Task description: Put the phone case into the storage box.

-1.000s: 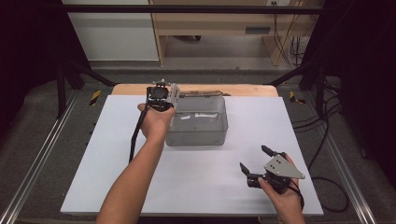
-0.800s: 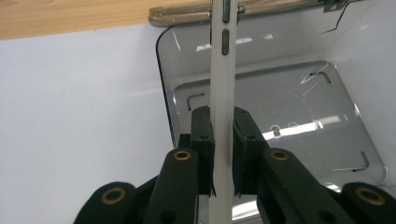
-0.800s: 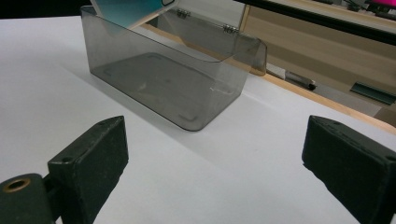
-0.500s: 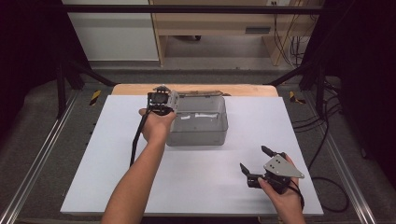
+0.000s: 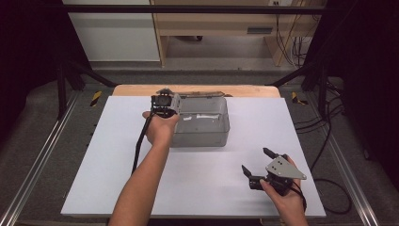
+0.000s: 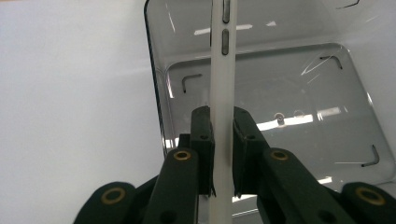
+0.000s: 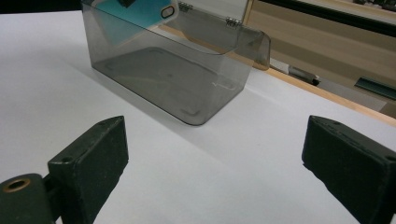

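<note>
A clear grey plastic box (image 5: 203, 128) stands open at the far middle of the white table, its lid (image 7: 233, 32) folded back. My left gripper (image 5: 164, 101) hovers over the box's left end, shut on a thin phone. In the left gripper view the phone's white edge (image 6: 223, 70) with side buttons runs up between the jaws (image 6: 223, 126), above the box floor (image 6: 289, 93). The right gripper view shows the phone's teal back (image 7: 140, 11) leaning inside the box (image 7: 187, 88). My right gripper (image 5: 255, 159) rests open near the front right, with nothing in it (image 7: 215, 154).
The white table top (image 5: 103, 165) ends in a wooden strip (image 5: 254, 91) behind the box. Metal rails (image 5: 37, 165) run along both sides, and cables (image 5: 329, 141) lie on the floor to the right. A black cable (image 5: 139, 146) trails from the left gripper.
My left gripper with the phone has come slightly nearer and lower over the box's left end. The right gripper has stayed put.
</note>
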### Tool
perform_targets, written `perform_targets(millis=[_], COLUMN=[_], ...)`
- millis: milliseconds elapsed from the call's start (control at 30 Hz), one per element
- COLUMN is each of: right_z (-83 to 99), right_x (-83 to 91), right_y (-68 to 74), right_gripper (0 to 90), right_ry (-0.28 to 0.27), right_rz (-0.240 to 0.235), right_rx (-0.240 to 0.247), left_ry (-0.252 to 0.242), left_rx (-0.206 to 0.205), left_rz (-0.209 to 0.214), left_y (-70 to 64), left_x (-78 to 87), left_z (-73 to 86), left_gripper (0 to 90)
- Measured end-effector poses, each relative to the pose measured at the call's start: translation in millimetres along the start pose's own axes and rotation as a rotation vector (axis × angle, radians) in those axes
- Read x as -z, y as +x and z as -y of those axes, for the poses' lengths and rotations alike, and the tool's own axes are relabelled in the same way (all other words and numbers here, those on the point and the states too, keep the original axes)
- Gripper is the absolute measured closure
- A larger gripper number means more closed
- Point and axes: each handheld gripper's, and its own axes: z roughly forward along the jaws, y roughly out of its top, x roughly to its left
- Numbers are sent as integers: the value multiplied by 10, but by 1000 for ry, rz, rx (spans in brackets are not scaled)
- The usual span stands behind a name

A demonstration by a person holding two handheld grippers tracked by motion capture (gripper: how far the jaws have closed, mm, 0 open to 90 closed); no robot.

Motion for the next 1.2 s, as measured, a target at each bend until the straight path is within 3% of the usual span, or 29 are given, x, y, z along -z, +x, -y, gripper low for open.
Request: perform_targets(millis=[933, 1200], right_z=[2, 4], right_x=[-18, -23], right_y=[21, 22], right_gripper=[76, 75], right_ry=[13, 16], right_rz=[-5, -8], right_rx=[13, 12], left_ry=[40, 32], left_rx=[-1, -12], left_rz=[-22, -63], left_y=[-4, -25], left_x=[-130, -145], left_z=[72, 81], left_gripper=[806, 806])
